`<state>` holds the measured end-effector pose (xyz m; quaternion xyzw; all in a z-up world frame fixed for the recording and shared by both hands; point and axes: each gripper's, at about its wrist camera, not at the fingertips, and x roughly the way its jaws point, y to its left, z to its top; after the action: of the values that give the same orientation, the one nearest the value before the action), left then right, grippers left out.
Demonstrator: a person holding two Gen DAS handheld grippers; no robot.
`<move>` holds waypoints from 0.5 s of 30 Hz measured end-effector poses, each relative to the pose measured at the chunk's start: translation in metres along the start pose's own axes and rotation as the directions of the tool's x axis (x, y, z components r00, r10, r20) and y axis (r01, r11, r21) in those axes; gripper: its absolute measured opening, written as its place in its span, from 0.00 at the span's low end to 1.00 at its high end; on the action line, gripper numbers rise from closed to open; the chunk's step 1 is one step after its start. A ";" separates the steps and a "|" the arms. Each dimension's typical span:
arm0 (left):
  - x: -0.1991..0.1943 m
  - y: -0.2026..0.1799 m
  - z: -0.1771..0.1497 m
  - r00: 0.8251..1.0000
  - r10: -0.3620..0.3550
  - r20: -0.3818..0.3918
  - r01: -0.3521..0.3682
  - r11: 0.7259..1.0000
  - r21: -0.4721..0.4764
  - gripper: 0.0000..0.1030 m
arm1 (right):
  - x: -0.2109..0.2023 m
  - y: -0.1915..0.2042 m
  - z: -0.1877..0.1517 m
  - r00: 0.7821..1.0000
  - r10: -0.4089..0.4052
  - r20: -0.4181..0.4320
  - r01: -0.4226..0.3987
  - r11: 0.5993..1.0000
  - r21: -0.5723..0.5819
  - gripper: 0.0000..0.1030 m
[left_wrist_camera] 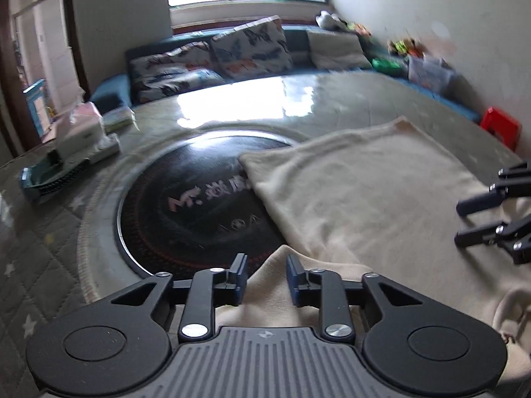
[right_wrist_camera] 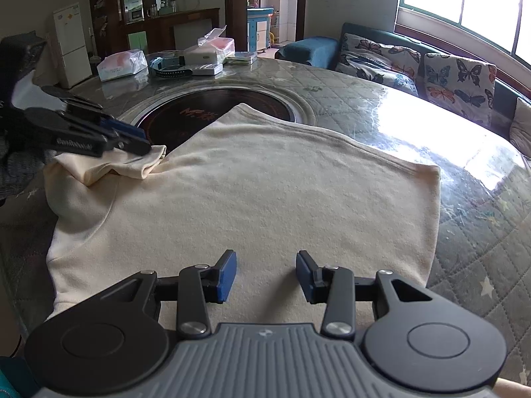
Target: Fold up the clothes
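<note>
- The right gripper (right_wrist_camera: 266, 277) is nearest in its own view: its two blue-padded fingers (right_wrist_camera: 226, 277) stand wide apart above the cream garment (right_wrist_camera: 265, 192) and hold nothing.
- The garment lies flat on the round table (right_wrist_camera: 464, 232), spread from the near edge toward the middle, with a straight hem on its far right side.
- In the left wrist view, the left gripper (left_wrist_camera: 266, 278) has its fingers parted with a gap between them, and a fold of the cream garment (left_wrist_camera: 365, 182) rises in this gap. It is not possible to tell if the pads touch the cloth.
- In the right wrist view the left gripper (right_wrist_camera: 132, 139) comes in from the left, low over a bunched sleeve (right_wrist_camera: 132, 165) of the garment. The sleeve is lifted into a small heap under its tips.
- In the left wrist view the right gripper (left_wrist_camera: 478, 219) shows at the right edge, fingers apart, over the cloth.
- Behind the garment, a dark round plate (left_wrist_camera: 186, 205) sits in the centre of the table, and one corner of the cloth covers part of it.
- On the far left part of the table are some white boxes (right_wrist_camera: 205, 56) and a plastic bag (right_wrist_camera: 122, 63).
- Beyond the table a sofa (right_wrist_camera: 428, 69) with butterfly cushions stands under a bright window (right_wrist_camera: 464, 3).
- A red stool (left_wrist_camera: 501, 126) stands by the wall.
</note>
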<state>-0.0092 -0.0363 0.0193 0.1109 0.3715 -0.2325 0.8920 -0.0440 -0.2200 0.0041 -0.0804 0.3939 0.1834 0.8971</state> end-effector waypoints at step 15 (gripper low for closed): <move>-0.040 0.038 -0.019 0.983 0.118 0.138 -0.076 0.958 -0.276 0.01 | 0.001 0.001 -0.001 1.000 -0.007 0.004 0.007 1.000 0.007 0.40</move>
<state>-0.0269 0.0173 0.0357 -0.0116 0.3241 -0.1433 0.9350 -0.0445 -0.2191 0.0029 -0.0782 0.3927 0.1790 0.8987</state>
